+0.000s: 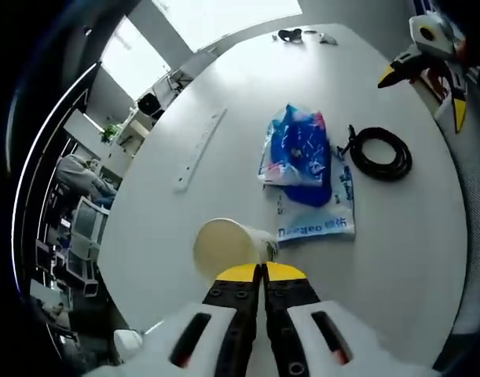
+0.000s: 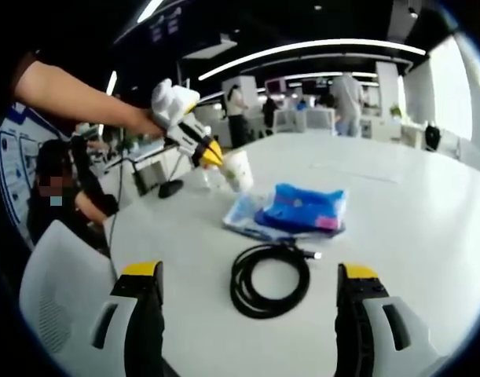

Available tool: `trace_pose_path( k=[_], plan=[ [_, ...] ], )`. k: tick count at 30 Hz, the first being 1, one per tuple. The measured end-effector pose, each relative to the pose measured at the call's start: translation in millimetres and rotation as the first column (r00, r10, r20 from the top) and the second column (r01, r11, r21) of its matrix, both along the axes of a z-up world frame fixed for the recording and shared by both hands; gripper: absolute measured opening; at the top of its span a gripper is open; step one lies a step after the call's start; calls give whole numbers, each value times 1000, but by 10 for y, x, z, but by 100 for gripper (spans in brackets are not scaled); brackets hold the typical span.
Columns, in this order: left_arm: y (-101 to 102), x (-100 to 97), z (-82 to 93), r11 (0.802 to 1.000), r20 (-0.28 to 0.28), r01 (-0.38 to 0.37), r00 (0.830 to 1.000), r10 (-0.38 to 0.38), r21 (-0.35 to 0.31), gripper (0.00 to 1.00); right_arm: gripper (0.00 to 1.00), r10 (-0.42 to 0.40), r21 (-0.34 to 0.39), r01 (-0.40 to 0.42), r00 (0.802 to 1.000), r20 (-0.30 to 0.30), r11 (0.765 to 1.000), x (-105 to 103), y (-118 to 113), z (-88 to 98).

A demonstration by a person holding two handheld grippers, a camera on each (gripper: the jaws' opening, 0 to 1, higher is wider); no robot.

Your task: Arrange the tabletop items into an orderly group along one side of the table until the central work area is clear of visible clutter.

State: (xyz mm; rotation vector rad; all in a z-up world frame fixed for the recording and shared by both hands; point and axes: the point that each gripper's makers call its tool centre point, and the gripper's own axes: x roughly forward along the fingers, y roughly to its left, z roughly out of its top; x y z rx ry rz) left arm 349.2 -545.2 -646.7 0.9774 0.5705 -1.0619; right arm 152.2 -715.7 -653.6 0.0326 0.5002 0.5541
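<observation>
Blue printed letters stood along the edge of the flat white-and-blue packet (image 1: 322, 214) lying under the blue bag (image 1: 296, 149), but they appeared upside down and blurred, so no word could be read with certainty.

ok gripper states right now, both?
Left gripper: shut on the paper cup, held above the table.
Right gripper: open, empty, facing the black cable.

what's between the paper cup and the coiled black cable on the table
The blue plastic bag, lying on a flat printed packet, sits between the paper cup and the coiled black cable. The right gripper view shows it, and the left gripper view too.
</observation>
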Motion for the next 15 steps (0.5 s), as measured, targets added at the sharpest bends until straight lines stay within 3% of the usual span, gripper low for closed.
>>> trace_pose_path(
  k=[8, 15],
  plan=[
    [48, 20, -7, 1000, 0, -7, 1000, 7, 14, 0, 89, -7, 8, 7, 1000, -8, 1000, -4, -7, -18],
    [97, -9, -139, 998, -18, -2, 1000, 3, 67, 0, 89, -13, 9, 13, 1000, -11, 1000, -11, -22, -25]
  ],
)
